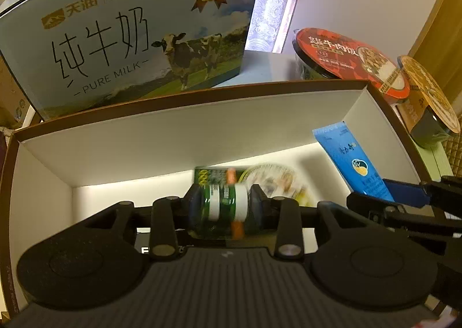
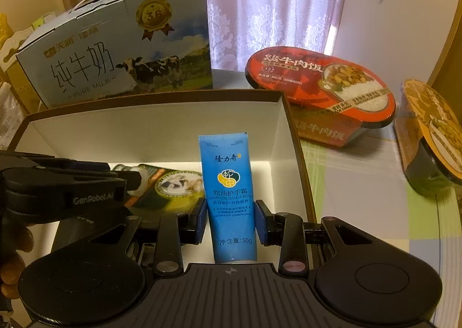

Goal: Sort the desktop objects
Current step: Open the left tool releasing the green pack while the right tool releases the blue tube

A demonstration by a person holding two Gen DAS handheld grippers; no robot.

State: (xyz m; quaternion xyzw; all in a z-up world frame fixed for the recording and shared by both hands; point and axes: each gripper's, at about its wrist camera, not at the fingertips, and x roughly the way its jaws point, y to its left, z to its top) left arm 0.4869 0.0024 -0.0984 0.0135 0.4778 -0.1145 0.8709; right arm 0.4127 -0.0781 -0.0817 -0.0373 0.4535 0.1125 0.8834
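Over the white-lined box (image 1: 184,137), we pinch a green bottle (image 1: 225,206) in the left gripper (image 1: 226,205); only the right wrist view shows our right gripper (image 2: 231,222) clamping the blue hand-cream tube (image 2: 231,198) upright above the box's right end

— What is carried by the table (image 2: 361,183)?
— A checked cloth is spread over it. An open cardboard box (image 2: 291,126) is set on it.
— And around that box?
— Behind it a milk carton (image 2: 115,54) is stood; to its right, a red beef-rice bowl (image 2: 320,88) and a yellow-lidded bowl (image 2: 433,131) are placed.
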